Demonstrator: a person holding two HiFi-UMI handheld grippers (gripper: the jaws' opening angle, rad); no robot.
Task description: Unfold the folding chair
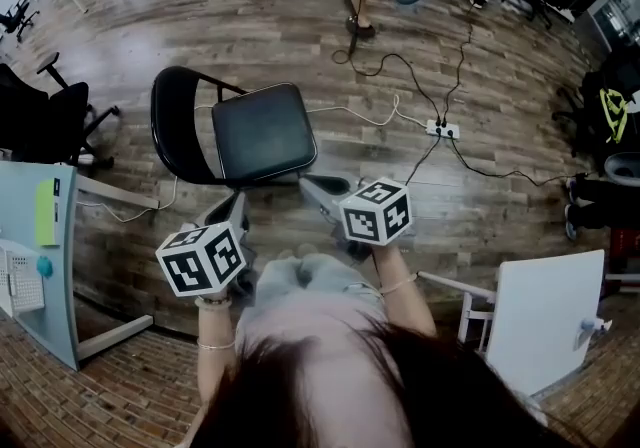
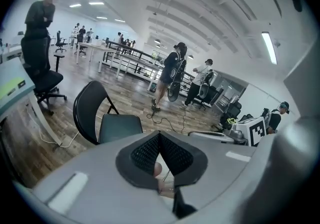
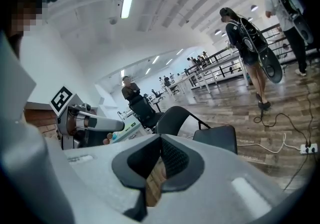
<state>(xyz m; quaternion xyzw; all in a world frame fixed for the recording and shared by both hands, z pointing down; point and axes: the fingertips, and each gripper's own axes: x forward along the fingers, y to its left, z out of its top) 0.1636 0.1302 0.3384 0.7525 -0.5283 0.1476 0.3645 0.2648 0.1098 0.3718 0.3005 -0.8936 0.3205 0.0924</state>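
grey left gripper (image 1: 232,208) and right gripper (image 1: 318,186): jaws pressed together, empty. black padded folding chair (image 1: 176,128) stands open; best confirm seat (image 1: 262,133) is fully down.

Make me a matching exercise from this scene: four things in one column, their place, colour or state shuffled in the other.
1. folding chair
2. power strip
3. left tongs
4. office chair

A. shut, empty
B. white, on the floor
C. at the head view's far left edge
D. unfolded, seat down

Pairs: 1-D, 2-B, 3-A, 4-C
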